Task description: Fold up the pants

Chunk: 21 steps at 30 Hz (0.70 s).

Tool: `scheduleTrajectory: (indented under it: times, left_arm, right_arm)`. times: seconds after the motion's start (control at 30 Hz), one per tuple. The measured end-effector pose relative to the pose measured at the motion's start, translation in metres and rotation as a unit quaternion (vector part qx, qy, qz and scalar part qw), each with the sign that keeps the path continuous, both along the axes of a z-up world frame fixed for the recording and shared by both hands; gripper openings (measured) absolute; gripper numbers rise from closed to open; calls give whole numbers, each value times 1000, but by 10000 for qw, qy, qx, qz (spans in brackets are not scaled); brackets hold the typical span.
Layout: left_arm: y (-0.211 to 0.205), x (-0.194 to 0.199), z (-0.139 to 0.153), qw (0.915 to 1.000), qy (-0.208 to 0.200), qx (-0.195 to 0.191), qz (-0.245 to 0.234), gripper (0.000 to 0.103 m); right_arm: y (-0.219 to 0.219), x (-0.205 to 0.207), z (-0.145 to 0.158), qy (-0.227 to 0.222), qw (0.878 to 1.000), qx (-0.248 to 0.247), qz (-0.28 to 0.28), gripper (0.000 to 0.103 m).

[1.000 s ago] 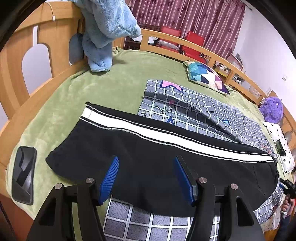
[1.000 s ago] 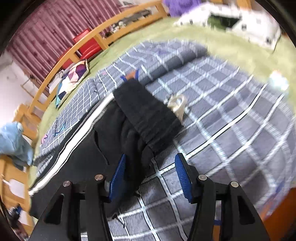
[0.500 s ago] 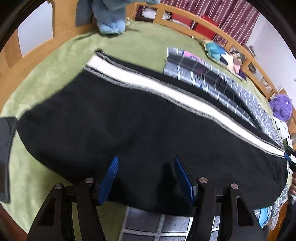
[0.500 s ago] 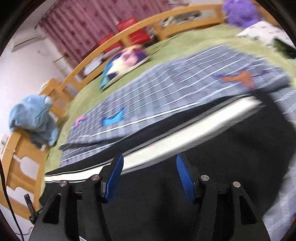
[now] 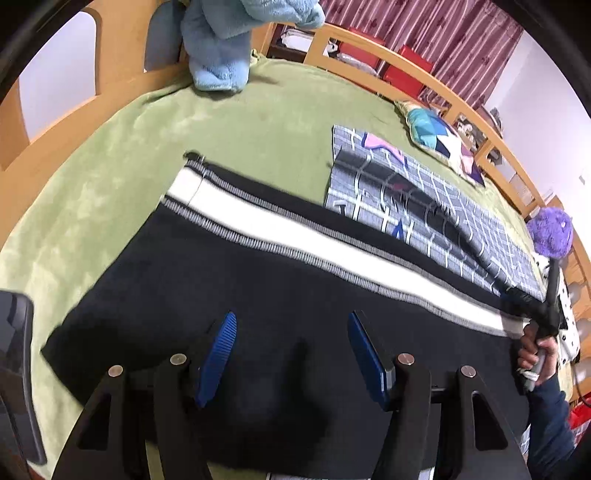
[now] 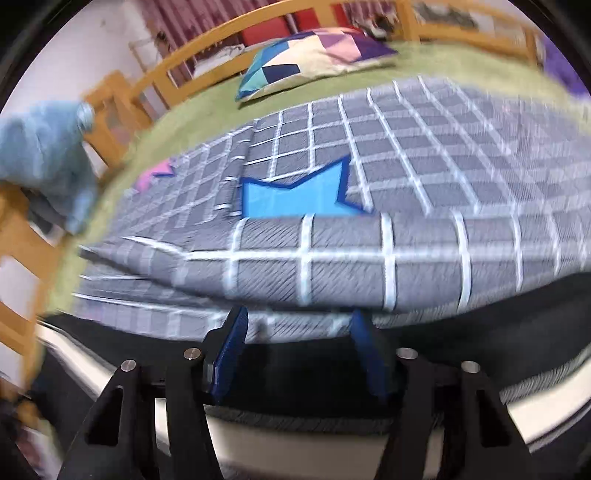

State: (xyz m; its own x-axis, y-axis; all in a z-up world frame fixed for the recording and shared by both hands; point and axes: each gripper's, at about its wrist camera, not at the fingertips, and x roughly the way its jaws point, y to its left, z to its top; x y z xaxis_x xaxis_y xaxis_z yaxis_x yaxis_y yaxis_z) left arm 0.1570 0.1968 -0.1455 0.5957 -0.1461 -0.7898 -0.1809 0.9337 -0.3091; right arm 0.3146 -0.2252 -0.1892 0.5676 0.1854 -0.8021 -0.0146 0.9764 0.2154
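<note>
Lying stretched across the green blanket (image 5: 258, 122) of a wooden-railed bed (image 5: 436, 85), the black pants (image 5: 258, 295) run from the near left toward the far right, with a white stripe (image 5: 295, 236) edged in grey stitching along their far side. One end reaches the left part of the bed; the other ends at the far right, where a person's hand (image 5: 535, 354) in a dark sleeve holds the right gripper (image 5: 543, 314) at the edge of the cloth.

The left gripper (image 5: 291, 354) hangs over the near hem of the pants with its blue pads set apart, and only flat black cloth shows in the gap; whether the pads touch it I cannot tell.

From the right wrist view, the right gripper (image 6: 299, 350) sits over the black edge of the pants (image 6: 303, 369), the white stripe (image 6: 295, 443) passing under its body. Its jaws are closing, with the dark edge lying between the pads; the picture is blurred and no pinch on the cloth can be made out.

Beyond the pants lies a grey checked quilt (image 6: 406, 147) with a blue star patch (image 6: 295, 192) and a pink one. Farther off rest a patchwork pillow (image 6: 314, 59), a pale blue plush toy (image 5: 229, 37) against the headboard, a purple plush (image 5: 550, 232), and a dark phone-like slab (image 5: 14, 369) at the near left edge. Dark red curtains (image 5: 424, 26) hang behind.
</note>
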Motion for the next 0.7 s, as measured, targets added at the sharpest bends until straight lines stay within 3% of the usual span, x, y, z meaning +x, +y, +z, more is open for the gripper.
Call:
scheduleTrajectory:
  times: [0.1, 0.23, 0.4, 0.5, 0.6, 0.7]
  left_arm:
    - [1, 11, 1, 9999, -91, -1, 58, 61]
    - [3, 21, -5, 9999, -46, -20, 91, 61]
    - [13, 15, -11, 9996, 88, -35, 254, 61]
    - [16, -1, -9, 9997, 71, -12, 253, 61]
    - [21, -24, -9, 9996, 67, -105, 260, 61]
    - [27, -50, -11, 9985, 19, -379, 406, 61]
  right_arm:
    - [-5, 16, 4, -143, 9970, -701, -294, 33]
    - [-19, 50, 22, -425, 9951, -697, -566, 34]
    - [-23, 102, 20, 3, 9955, -663, -680, 35]
    - [-22, 92, 42, -261, 9968, -317, -682, 43]
    - [-8, 70, 60, -402, 9970, -444, -487, 52]
    - [3, 34, 72, -396, 9972, -606, -207, 55]
